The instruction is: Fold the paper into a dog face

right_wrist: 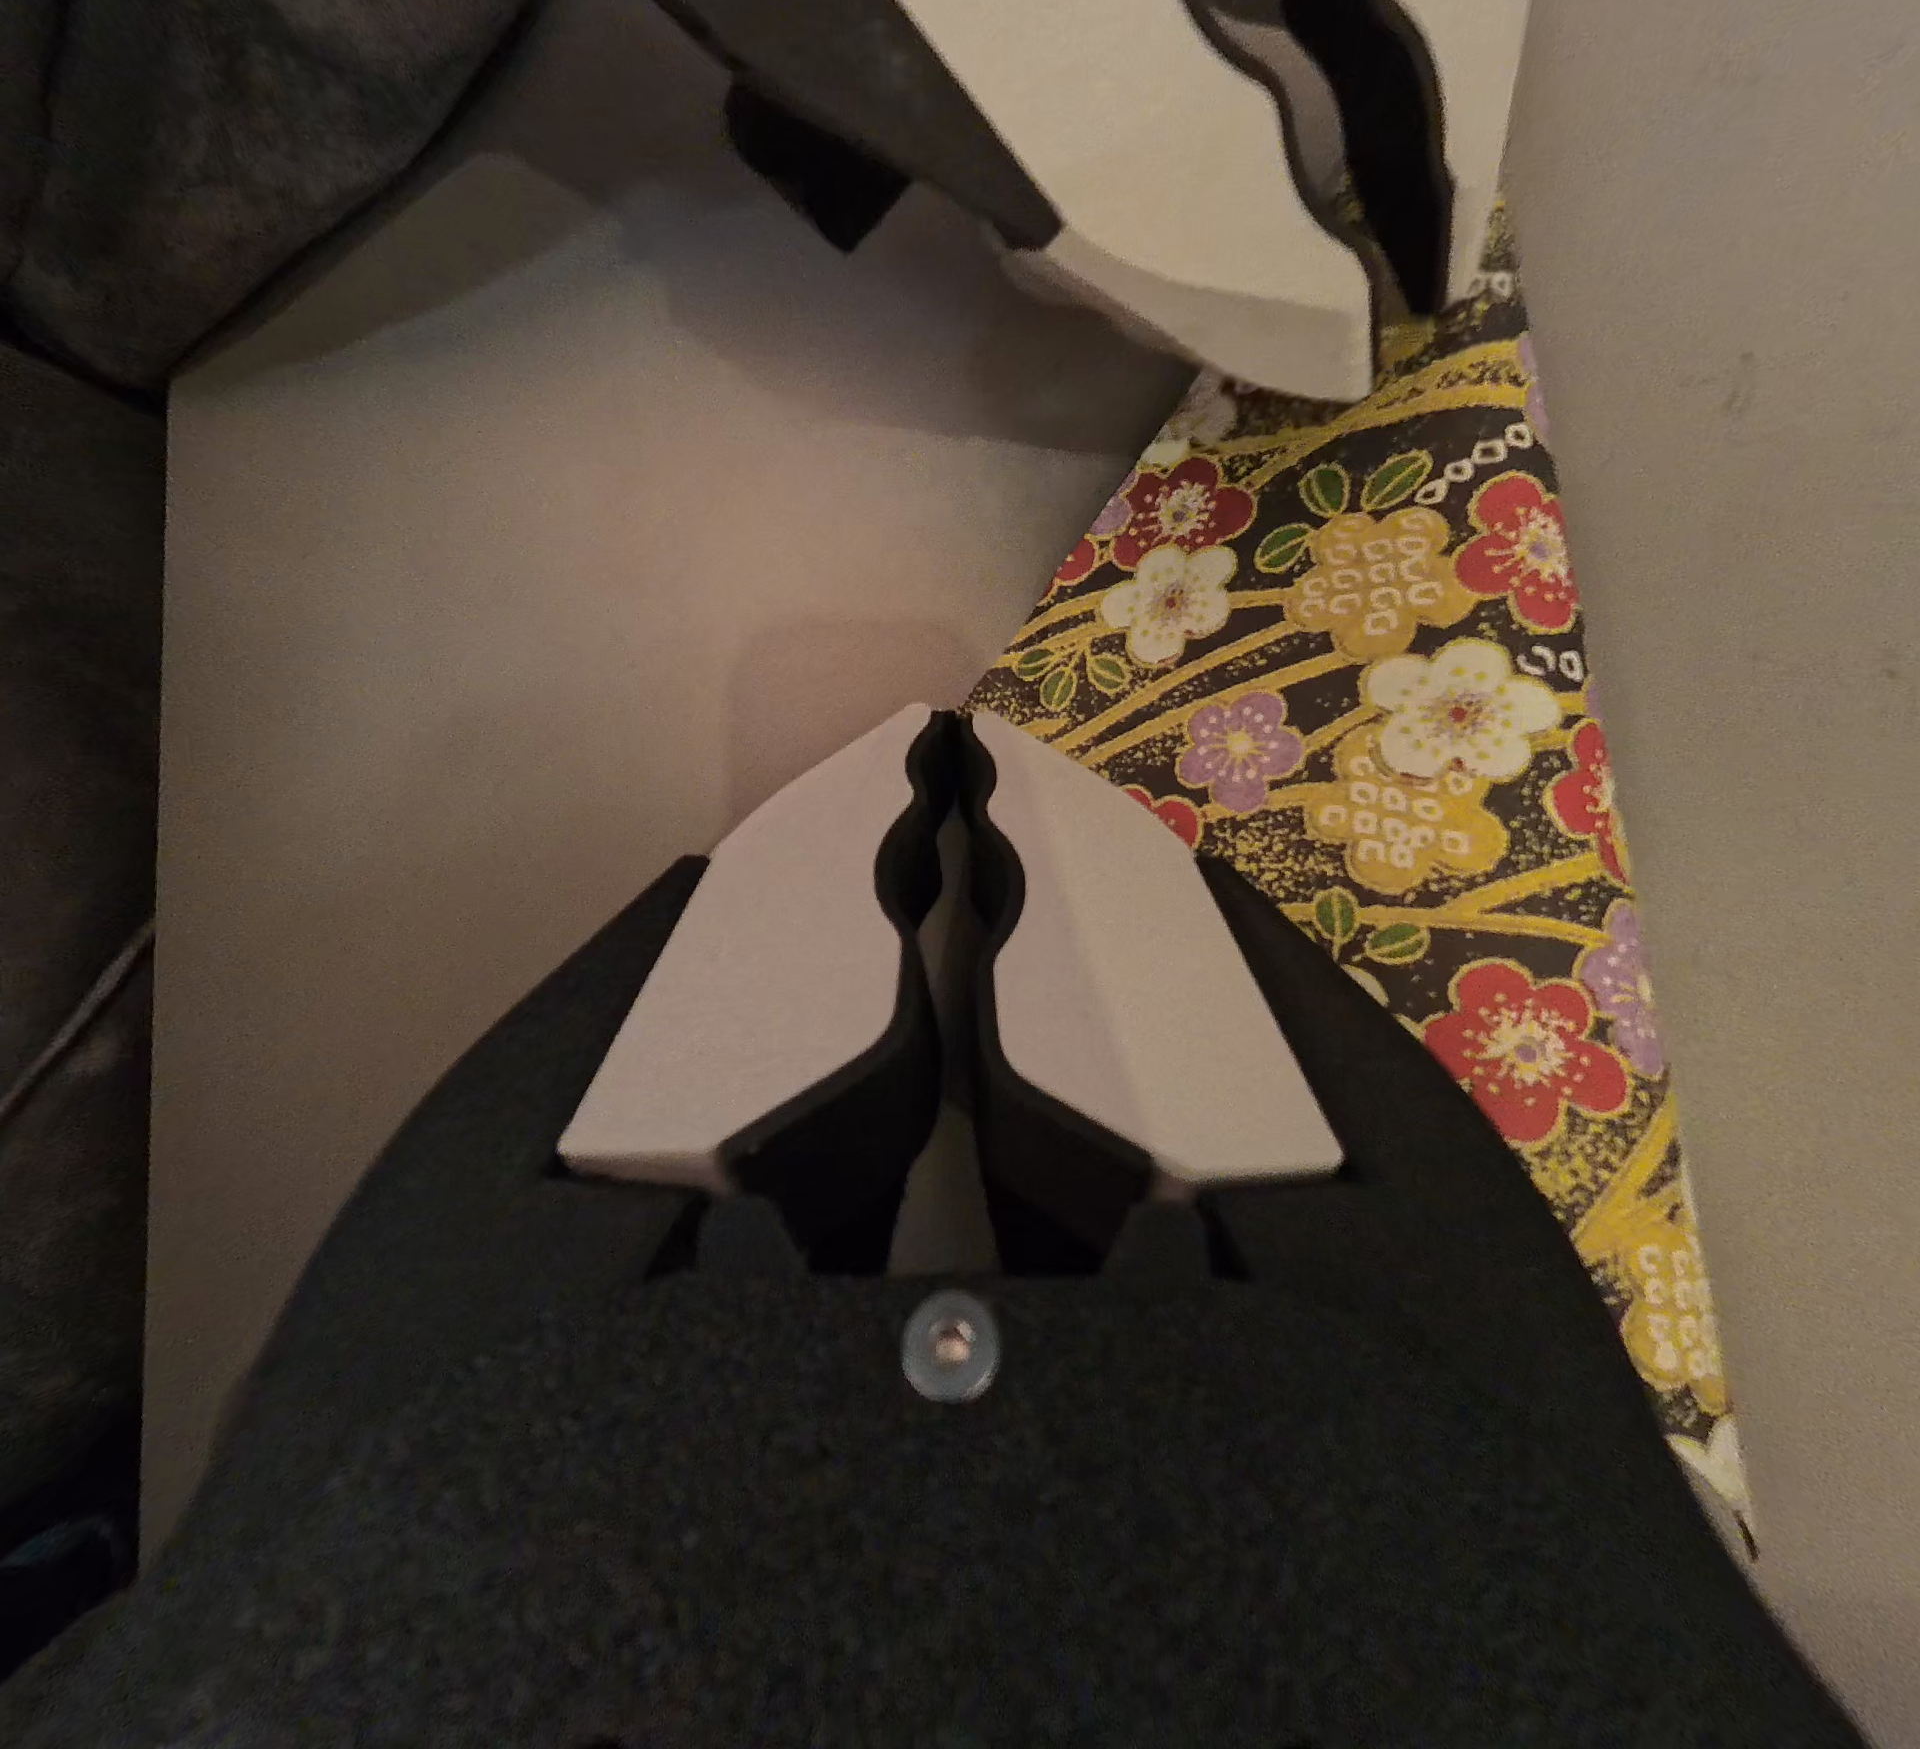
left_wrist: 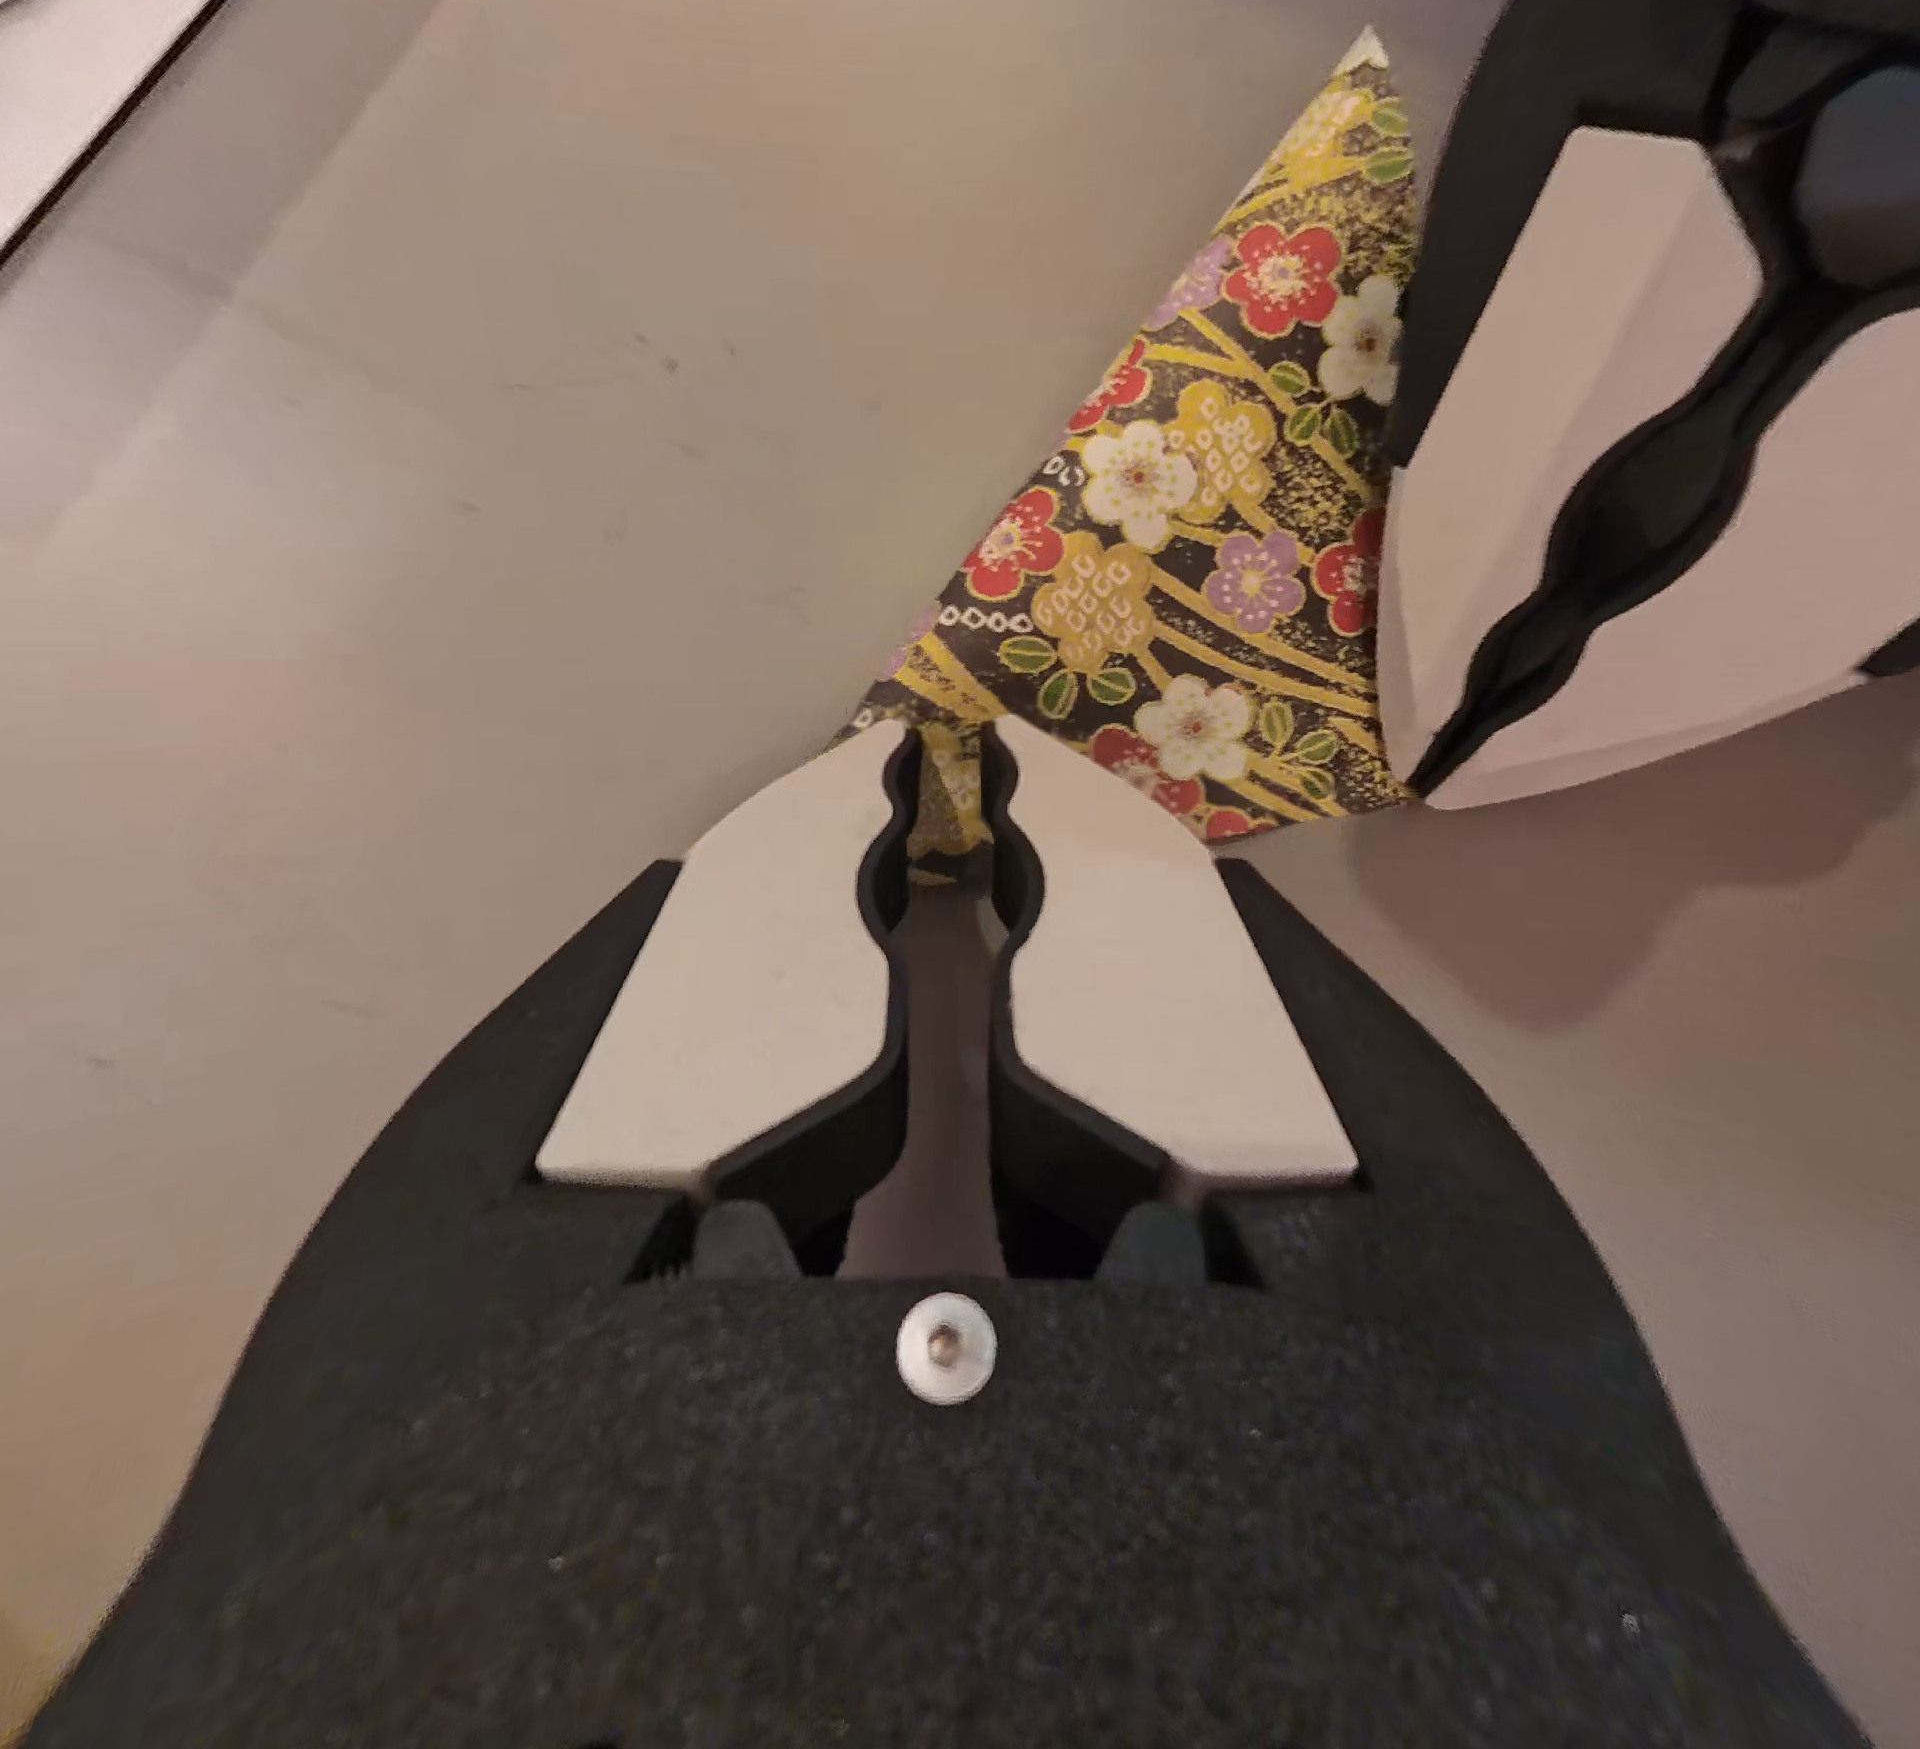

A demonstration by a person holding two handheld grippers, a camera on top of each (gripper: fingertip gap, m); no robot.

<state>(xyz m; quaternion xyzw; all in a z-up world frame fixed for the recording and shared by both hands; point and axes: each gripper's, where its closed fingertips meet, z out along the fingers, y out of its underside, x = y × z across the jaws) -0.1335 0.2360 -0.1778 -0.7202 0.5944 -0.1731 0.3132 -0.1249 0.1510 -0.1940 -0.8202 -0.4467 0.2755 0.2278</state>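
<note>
Left gripper (left_wrist: 948,743) pinched a corner of the flowered paper (left_wrist: 1226,494) lying on the table (left_wrist: 623,349); right gripper (right_wrist: 951,723) was closed at the paper's edge, grip uncertain.

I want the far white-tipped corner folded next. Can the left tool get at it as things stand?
Probably not right away. The left tool is shut on the near corner of the paper and would have to let go. The far tip lies bare on the table, though the right tool crowds alongside.
</note>
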